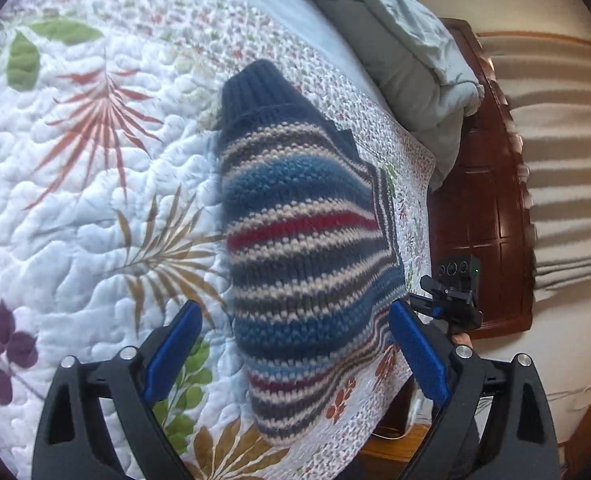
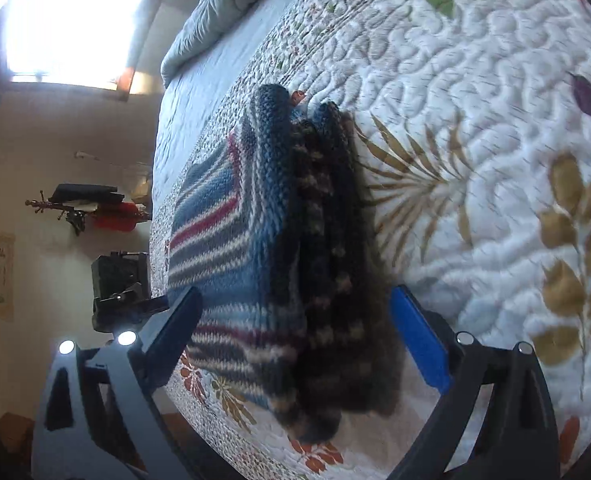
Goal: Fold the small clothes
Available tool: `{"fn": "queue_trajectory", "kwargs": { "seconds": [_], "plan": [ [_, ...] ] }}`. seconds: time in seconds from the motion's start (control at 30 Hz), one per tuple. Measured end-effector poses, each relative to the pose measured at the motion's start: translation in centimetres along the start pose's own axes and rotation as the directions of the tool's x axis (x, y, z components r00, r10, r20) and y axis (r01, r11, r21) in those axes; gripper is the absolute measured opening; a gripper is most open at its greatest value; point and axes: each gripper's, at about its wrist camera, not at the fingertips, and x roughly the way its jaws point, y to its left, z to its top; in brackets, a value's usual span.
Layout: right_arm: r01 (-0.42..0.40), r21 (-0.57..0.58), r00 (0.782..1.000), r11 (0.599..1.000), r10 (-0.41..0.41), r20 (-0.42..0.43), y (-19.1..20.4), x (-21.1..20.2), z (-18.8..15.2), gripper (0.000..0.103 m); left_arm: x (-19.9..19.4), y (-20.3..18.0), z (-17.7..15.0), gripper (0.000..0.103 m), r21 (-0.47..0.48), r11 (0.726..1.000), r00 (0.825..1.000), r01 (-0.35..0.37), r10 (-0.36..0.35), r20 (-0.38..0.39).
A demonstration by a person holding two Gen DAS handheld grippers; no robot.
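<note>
My left gripper point(image 1: 295, 360) and right gripper point(image 2: 295, 344) both hover with jaws spread wide, pinching nothing, over the striped knit sweater point(image 1: 299, 240) lying folded near the edge of the floral quilt point(image 1: 75, 200). I judge the thick knit could spring open if I close on only the top layer. A careless tug could drag it off the bedside.

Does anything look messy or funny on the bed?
A little. The striped sweater is folded over but lumpy, its layers uneven near the edge of the quilt. A grey comforter is bunched up beyond it.
</note>
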Motion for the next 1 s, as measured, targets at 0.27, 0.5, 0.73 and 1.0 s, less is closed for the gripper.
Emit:
{"fn": "queue_trajectory", "kwargs": {
  "seconds": [0.27,0.5,0.73,1.0],
  "plan": [
    [0.02,-0.031,0.996,0.999,-0.022,-0.082,1.0,4.2,1.9,0.094,3.5,1.2,0.9,0.095,-0.038,0.999,0.997,0.036,-0.038,-0.063],
    [0.016,-0.046,0.994,0.999,-0.021,-0.112,1.4,5.3,2.5,0.096,5.9,1.1,1.0,0.095,-0.052,0.997,0.993,0.05,-0.055,-0.103],
    [0.026,-0.081,0.994,0.996,-0.034,-0.102,1.7,5.5,2.3,0.087,5.9,0.3,1.0,0.086,-0.02,0.999,0.996,0.031,-0.032,-0.084],
    [0.053,-0.127,0.997,0.991,-0.06,-0.052,2.7,5.5,1.6,0.044,6.0,-2.4,0.9,0.059,0.065,0.996,0.996,-0.068,0.072,-0.05]
  ]
}}
